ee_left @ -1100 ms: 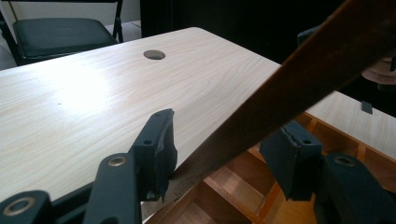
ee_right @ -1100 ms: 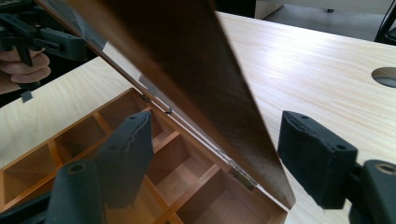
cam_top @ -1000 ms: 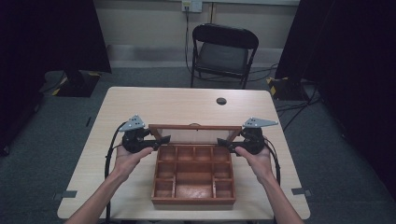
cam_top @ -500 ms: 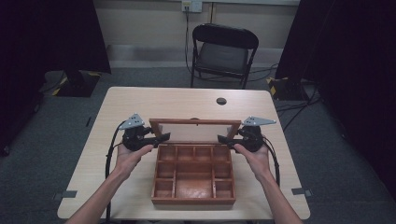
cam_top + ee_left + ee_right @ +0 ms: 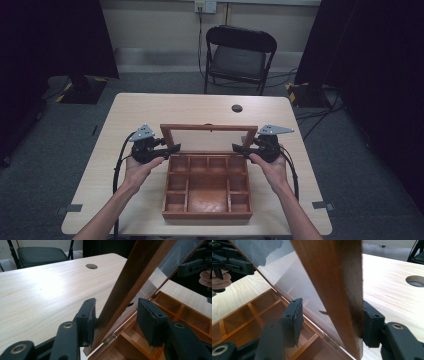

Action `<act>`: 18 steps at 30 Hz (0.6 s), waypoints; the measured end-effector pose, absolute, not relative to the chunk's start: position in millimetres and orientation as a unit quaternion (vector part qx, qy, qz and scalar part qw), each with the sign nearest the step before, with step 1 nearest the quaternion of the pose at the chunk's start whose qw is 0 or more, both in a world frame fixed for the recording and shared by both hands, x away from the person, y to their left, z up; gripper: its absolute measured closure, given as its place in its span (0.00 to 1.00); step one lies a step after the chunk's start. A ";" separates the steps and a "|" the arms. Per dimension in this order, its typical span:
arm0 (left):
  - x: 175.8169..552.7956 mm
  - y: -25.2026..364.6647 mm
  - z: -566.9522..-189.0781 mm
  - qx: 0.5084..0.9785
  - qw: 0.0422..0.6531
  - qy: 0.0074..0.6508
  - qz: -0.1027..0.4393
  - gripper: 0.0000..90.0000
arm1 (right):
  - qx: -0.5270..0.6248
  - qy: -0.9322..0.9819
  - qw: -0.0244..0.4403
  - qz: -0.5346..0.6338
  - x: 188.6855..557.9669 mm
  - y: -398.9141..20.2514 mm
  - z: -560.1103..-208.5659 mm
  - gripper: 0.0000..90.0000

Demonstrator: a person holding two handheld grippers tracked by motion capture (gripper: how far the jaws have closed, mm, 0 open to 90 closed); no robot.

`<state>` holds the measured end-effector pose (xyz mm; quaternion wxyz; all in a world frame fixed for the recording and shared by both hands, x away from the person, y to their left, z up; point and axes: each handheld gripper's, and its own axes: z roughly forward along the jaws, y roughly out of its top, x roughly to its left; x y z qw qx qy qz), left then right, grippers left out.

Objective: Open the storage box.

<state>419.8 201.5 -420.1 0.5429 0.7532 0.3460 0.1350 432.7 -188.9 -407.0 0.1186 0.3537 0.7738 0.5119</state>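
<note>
A wooden compartment box [image 5: 207, 215] sits open on the table's near half, its compartments empty. Its glass-paned lid [image 5: 209, 128] stands raised on hinges at the far side. My left gripper [image 5: 172, 148] straddles the lid's left side rail, and my right gripper [image 5: 237, 148] straddles the right rail. In the left gripper view the left gripper [image 5: 116, 305] is open; the rail [image 5: 130, 277] rests against one jaw, with a gap to the other. In the right gripper view the right gripper [image 5: 331, 304] is also open, with the rail [image 5: 329, 272] against its outer jaw.
The light wood table [image 5: 150, 110] has a round cable hole [image 5: 237, 108] near its far edge. A black folding chair [image 5: 239, 55] stands beyond the table. Cables trail from both grippers toward the near edge.
The lid has swung up and back from a low tilt to nearly upright, with both grippers rising alongside its side rails.
</note>
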 end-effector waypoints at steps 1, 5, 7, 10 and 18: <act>419.9 201.4 -420.6 0.753 0.542 0.348 0.135 0.57 | 0.354 0.774 0.118 0.512 433.0 -188.8 -407.2 0.48; 422.5 201.3 -423.2 0.757 0.536 0.349 0.132 0.57 | 0.356 0.772 0.116 0.513 434.9 -188.7 -408.4 0.47; 424.1 200.8 -424.6 0.758 0.534 0.350 0.132 0.57 | 0.357 0.771 0.115 0.514 435.4 -188.7 -408.6 0.47; 426.7 199.8 -426.6 0.757 0.535 0.350 0.133 0.58 | 0.359 0.770 0.115 0.516 437.0 -189.1 -409.3 0.48; 431.3 201.4 -432.3 0.766 0.520 0.354 0.132 0.61 | 0.365 0.769 0.112 0.512 441.8 -190.5 -413.5 0.49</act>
